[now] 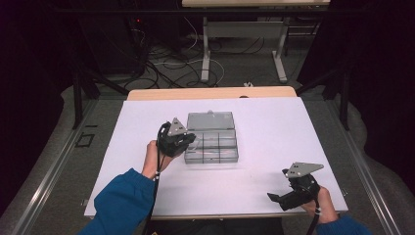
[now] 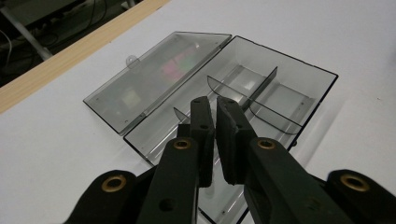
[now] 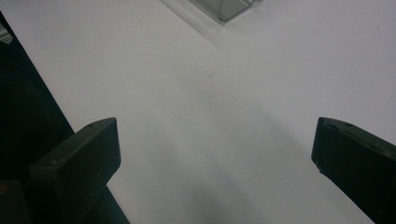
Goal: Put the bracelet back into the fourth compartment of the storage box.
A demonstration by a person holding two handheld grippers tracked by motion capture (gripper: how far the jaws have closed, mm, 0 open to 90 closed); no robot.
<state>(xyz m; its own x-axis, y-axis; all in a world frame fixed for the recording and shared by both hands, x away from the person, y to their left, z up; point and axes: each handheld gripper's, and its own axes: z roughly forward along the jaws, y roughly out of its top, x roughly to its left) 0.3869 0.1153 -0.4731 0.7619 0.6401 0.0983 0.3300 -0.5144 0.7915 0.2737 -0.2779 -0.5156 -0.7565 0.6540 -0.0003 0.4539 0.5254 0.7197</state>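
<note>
Beyond the left hand-held gripper, the white surface ends in a pale wooden edge. Farther off, tangled cables lie on the grey floor between white desk legs. Dark curtains close both sides.

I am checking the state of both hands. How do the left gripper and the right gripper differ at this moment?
The left gripper has its jaws nearly together with nothing between them; the right gripper has its jaws wide apart. The left gripper hovers at the open clear compartment box; the right gripper sits apart from it, near the table's front edge. Both are black and held by a hand.
</note>
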